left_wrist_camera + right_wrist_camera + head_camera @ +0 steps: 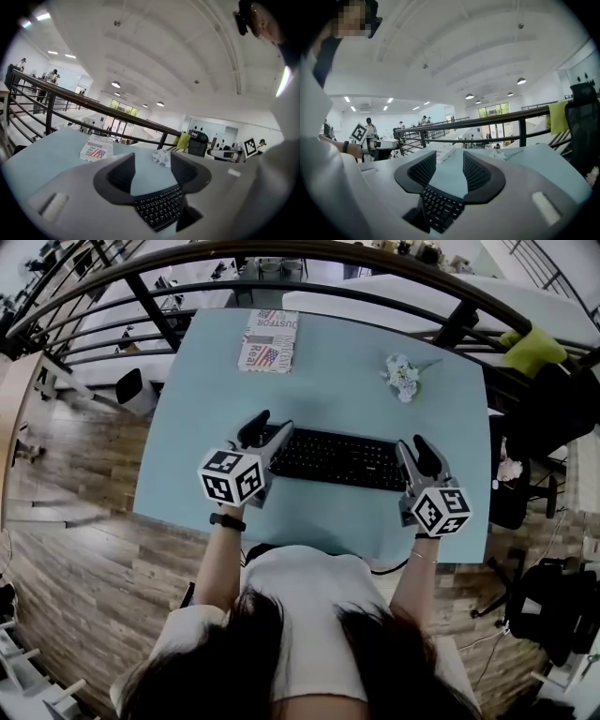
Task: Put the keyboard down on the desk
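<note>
Bright, even indoor light all round here, pouring off the ceiling lamps (115, 84), which glow as small hot spots in both gripper views. The pale desk (328, 381) takes it flat, with only soft shadows. Fisheye bending is heavy: the railing (155, 313) bows into an arc, the corners go black, and the nearest foreground smears out of focus.

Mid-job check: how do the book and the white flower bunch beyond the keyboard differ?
The book lies flat, a rectangle at the far left of the desk; the white flower bunch is an irregular clump further right and nearer the keyboard. The book is larger than the flower bunch. The book's cover carries print and a flag; the flower bunch is plain white. Both rest on the blue desk, apart from the keyboard.
</note>
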{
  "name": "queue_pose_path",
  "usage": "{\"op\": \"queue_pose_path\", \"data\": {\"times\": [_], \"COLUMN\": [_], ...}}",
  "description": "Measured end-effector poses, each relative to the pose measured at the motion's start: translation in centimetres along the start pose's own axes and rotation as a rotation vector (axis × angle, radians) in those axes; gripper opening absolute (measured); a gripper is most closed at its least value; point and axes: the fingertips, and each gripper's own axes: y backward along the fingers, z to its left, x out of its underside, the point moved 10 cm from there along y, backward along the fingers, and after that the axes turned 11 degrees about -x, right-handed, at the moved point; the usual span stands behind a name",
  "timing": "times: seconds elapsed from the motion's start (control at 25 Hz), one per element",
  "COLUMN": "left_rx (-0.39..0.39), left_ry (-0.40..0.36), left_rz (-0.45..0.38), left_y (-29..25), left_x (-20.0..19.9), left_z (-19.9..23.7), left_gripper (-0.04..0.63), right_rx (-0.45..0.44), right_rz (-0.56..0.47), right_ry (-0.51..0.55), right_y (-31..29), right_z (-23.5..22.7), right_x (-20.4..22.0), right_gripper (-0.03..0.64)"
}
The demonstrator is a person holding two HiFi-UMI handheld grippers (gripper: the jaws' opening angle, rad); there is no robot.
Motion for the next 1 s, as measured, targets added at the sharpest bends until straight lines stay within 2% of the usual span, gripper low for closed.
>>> {"op": "queue_pose_path", "data": {"times": [0.16, 0.48, 0.6, 1.0], "left_rx": [0.029, 0.094, 0.107, 0.121], "left_ry": [-0.034, -0.093, -0.090, -0.069], "left_rz": [-0.019, -0.058, -0.071, -0.055], "left_y": [0.7, 1.1, 1.1, 0.5], "left_x": [-0.8, -2.3, -2.4, -2.2], "left_z": [-0.9, -2.3, -2.2, -0.7], "left_gripper": [0.192, 0.107, 0.063, 0.057], "right_rx": [-0.027, -0.045, -0.041, -0.029], "right_rz": [-0.027, -0.035, -0.041, -0.056], "right_ry": [0.001, 0.011, 0.019, 0.007], "right_y": [0.3, 0.0, -0.5, -1.7], "right_z": [1.0, 2.1, 2.0, 2.1], "right_x": [-0.9, -1.0, -1.3, -1.0], "right_gripper": [0.143, 0.054, 0.016, 0.002]}}
